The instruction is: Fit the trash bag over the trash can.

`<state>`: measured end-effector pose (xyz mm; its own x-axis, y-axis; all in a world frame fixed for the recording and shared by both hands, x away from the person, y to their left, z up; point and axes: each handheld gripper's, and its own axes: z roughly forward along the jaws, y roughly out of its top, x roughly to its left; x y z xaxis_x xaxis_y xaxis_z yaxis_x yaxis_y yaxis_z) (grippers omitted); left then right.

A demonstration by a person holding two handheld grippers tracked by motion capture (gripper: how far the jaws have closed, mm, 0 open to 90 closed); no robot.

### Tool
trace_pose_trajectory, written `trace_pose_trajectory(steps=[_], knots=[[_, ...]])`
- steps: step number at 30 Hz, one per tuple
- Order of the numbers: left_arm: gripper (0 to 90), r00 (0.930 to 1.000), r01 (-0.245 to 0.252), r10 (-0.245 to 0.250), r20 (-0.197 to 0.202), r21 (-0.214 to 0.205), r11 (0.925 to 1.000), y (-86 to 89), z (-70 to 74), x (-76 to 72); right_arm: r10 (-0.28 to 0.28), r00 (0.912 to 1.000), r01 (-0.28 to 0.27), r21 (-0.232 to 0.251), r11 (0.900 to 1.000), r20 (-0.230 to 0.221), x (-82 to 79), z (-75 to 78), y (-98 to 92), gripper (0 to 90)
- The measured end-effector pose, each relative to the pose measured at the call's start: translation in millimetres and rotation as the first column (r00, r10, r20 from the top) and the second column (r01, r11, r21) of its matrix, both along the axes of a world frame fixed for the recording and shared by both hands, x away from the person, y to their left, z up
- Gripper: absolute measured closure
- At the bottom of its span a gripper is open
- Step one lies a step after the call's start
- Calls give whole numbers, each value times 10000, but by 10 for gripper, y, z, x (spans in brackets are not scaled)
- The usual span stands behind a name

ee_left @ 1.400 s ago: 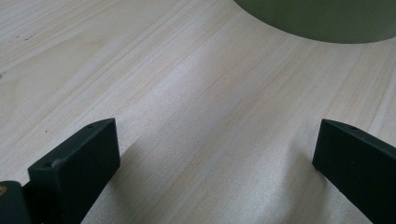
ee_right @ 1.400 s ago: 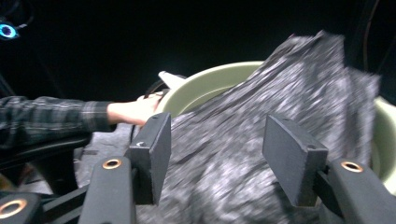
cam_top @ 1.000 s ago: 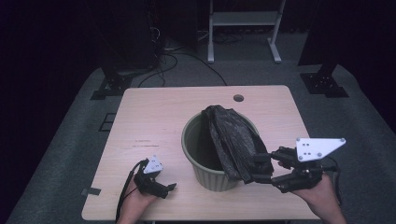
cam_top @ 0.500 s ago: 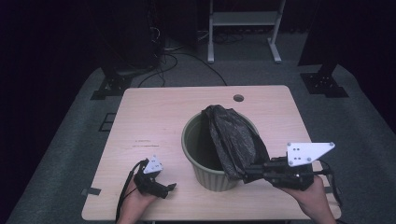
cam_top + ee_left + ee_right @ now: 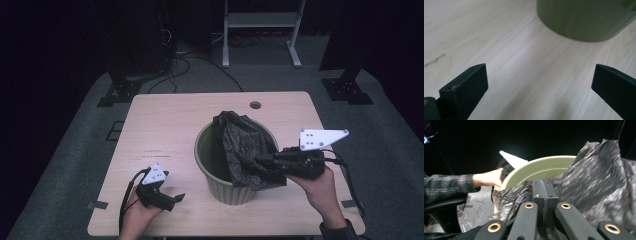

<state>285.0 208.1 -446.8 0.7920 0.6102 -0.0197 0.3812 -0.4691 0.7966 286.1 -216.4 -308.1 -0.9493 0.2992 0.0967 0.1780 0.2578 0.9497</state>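
Observation:
A green round bin (image 5: 225,186) stands on the wooden table (image 5: 165,130), with a black plastic bag (image 5: 244,145) draped over its right rim and hanging partly inside. My right gripper (image 5: 263,160) reaches in level from the right and is shut on the bag's outer fold at the rim. In the right gripper view the jaws meet at the right gripper (image 5: 543,188), with crumpled bag (image 5: 599,182) bunched around them and the bin rim (image 5: 541,164) behind. My left gripper (image 5: 177,198) hovers open near the table's front left, facing the bin wall (image 5: 584,17); nothing is between its jaws.
A small round hole (image 5: 255,105) sits near the table's far edge. Beyond the table are stand legs (image 5: 260,30) and cables on grey floor. Bare tabletop (image 5: 524,62) lies between the left gripper and the bin.
The right gripper moved left to the bin's rim and shut on the bag's fold. The left gripper lifted slightly off the table.

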Motion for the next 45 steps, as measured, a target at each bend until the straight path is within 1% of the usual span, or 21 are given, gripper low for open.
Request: trace_pose_trajectory(steps=[11, 12, 13, 15, 17, 18, 20, 21, 22, 23, 24, 29, 31, 34, 35, 36, 38, 39, 40, 43, 45], knots=[[18, 9953, 665, -605, 757, -801, 9946, -2, 508, -111, -549, 9982, 546, -125, 9984, -247, 344, 33, 107, 900], [23, 9917, 980, -874, 947, -1136, 9887, -31, 629, -145, -591, 9979, 590, -43, 9983, -257, 361, 43, 99, 900], [25, 9917, 980, -874, 947, -1136, 9887, -31, 629, -145, -591, 9979, 590, -43, 9983, -257, 361, 43, 99, 900], [35, 9847, 1398, -1220, 1243, -1465, 9793, -104, 828, -179, -777, 9967, 781, 168, 9968, -243, 412, 91, 78, 900], [42, 9824, 1506, -1300, 1342, -1574, 9760, -134, 893, -189, -800, 9966, 804, 218, 9965, -202, 432, 108, 77, 900], [51, 9763, 1817, -1564, 1498, -1738, 9679, -194, 1011, -200, -877, 9960, 882, 268, 9957, -189, 466, 138, 84, 900], [74, 9711, 2042, -1748, 1625, -1867, 9610, -255, 1108, -201, -895, 9957, 901, 289, 9955, -217, 490, 161, 96, 900], [84, 9711, 2042, -1748, 1625, -1867, 9610, -255, 1108, -201, -901, 9957, 906, 270, 9955, -207, 502, 168, 108, 900], [103, 9662, 2241, -1909, 1731, -1984, 9542, -313, 1186, -187, -895, 9958, 901, 269, 9956, -205, 512, 171, 121, 900], [120, 9662, 2241, -1909, 1731, -1984, 9542, -313, 1186, -187, -895, 9958, 901, 269, 9956, -205, 512, 171, 121, 900], [125, 9620, 2398, -2033, 1822, -2075, 9484, -373, 1251, -153, -858, 9961, 864, 257, 9959, -226, 529, 172, 150, 900], [195, 9486, 2846, -2388, 2078, -2294, 9308, -541, 1381, -57, -749, 9971, 751, 160, 9970, -124, 523, 153, 232, 900], [213, 9458, 2940, -2486, 2087, -2264, 9286, -611, 1426, -4, -699, 9975, 700, 106, 9975, -82, 520, 140, 262, 900], [254, 9395, 3191, -2732, 2066, -2380, 9174, -707, 1478, 91, -557, 9984, 558, 84, 9984, -85, 515, 125, 282, 900], [277, 9395, 3191, -2732, 2066, -2380, 9174, -707, 1478, 91, -536, 9985, 536, 67, 9985, -77, 513, 121, 284, 900], [301, 9317, 3446, -2984, 2072, -2439, 9065, -777, 1505, 152, -512, 9987, 513, 54, 9987, -85, 507, 119, 283, 900], [318, 9282, 3536, -3071, 2101, -2405, 9040, -815, 1518, 179, -496, 9987, 496, 40, 9988, -75, 504, 116, 281, 900], [346, 9166, 3817, -3352, 2180, -2275, 8958, -896, 1543, 219, -492, 9987, 492, 14, 9988, -91, 500, 111, 271, 900], [364, 9166, 3817, -3352, 2180, -2275, 8958, -896, 1543, 219, -478, 9988, 479, 20, 9989, -93, 501, 109, 267, 900], [393, 8974, 4213, -3708, 2393, -2150, 8811, -1044, 1585, 256, -496, 9987, 496, 6, 9988, -110, 503, 105, 250, 900], [414, 8942, 4282, -3772, 2410, -2154, 8776, -1077, 1591, 263, -476, 9988, 476, 10, 9989, -132, 504, 105, 246, 900]])
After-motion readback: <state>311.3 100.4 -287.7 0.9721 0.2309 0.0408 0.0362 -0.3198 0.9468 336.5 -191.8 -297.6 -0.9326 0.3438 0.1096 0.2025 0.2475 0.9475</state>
